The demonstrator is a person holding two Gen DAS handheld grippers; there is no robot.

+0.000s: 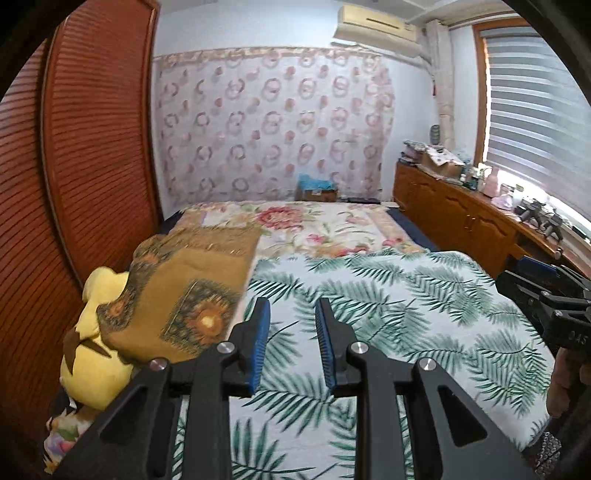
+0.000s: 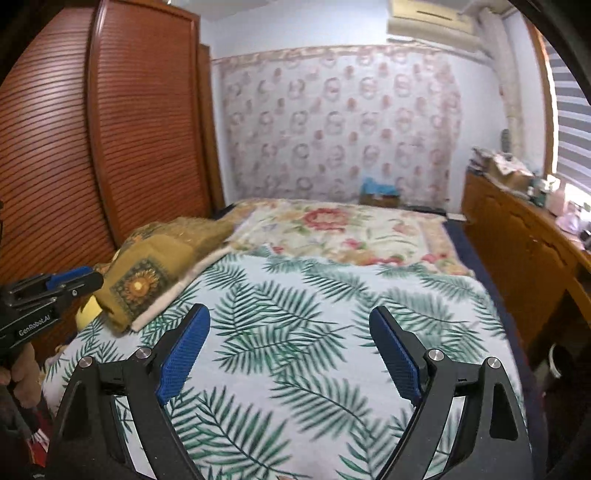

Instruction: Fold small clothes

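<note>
Hovering over palm-leaf blanket (image 2: 295,332): left gripper (image 1: 291,325) narrowly parted, right gripper (image 2: 290,339) spread, both empty

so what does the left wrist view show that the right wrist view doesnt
Only the left wrist view shows the whole yellow plush beside the brown sunflower cloth, the left tongs from behind with a narrow empty gap, and dark gadgets on the sideboard. Only the right wrist view shows the right tongs spread wide and empty, and more of the slatted wardrobe. Both share the palm-leaf blanket, floral bedspread and air conditioner.
</note>
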